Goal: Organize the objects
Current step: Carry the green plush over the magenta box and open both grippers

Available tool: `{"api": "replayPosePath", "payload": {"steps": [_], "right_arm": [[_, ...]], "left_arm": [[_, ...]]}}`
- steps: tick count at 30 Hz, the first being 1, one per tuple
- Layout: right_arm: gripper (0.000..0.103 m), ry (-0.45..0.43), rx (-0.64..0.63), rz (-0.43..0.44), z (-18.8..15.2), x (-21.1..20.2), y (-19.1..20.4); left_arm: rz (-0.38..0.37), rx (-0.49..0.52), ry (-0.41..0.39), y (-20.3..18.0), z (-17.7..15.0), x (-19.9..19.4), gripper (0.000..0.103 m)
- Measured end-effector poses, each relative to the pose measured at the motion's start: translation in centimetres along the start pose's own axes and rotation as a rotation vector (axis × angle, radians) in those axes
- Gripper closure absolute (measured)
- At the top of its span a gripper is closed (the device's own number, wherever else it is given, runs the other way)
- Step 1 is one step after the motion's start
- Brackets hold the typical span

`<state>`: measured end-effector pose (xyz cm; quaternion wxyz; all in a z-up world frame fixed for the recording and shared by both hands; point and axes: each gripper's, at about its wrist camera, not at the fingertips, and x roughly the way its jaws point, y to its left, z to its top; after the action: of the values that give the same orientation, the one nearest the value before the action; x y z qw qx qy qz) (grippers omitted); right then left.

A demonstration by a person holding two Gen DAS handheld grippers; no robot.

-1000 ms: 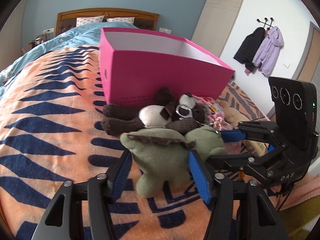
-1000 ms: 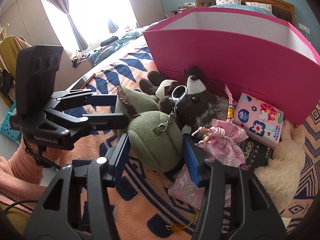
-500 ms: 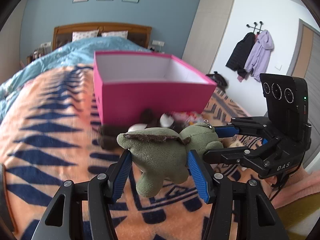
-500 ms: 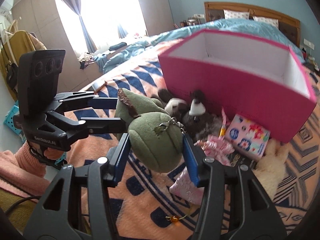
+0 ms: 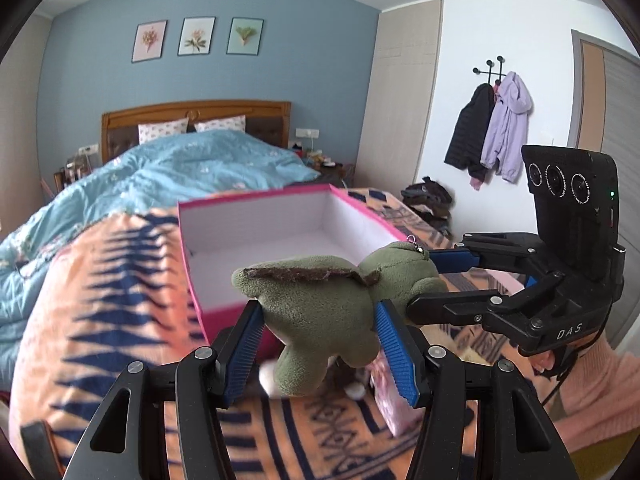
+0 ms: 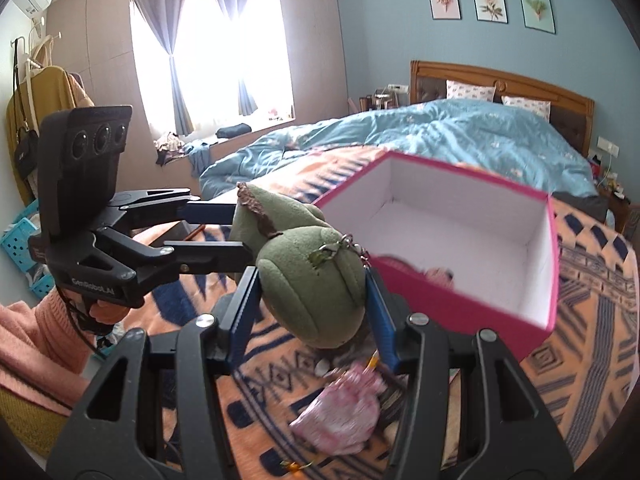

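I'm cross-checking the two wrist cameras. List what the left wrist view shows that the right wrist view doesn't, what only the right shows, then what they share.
Only the left wrist view: two jackets on a wall hook, and the right gripper from the side.

Only the right wrist view: a curtained window, a pink pouch on the blanket, and the left gripper from the side.

Both: the green plush clamped by both grippers' jaws, lifted off the blanket, with the open, empty pink box beyond it on the bed.
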<state>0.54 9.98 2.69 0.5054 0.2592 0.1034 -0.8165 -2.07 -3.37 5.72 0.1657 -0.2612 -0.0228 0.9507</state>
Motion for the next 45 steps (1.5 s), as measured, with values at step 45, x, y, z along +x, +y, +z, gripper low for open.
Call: {"api": "replayPosePath", "payload": {"steps": [45], "right_arm": [[0.056,0.269,0.046,-0.068,4.7,15.1,-12.6]], "left_arm": [[0.233,-0.026,0.221,6.7,3.4,16.2,0.046]]}}
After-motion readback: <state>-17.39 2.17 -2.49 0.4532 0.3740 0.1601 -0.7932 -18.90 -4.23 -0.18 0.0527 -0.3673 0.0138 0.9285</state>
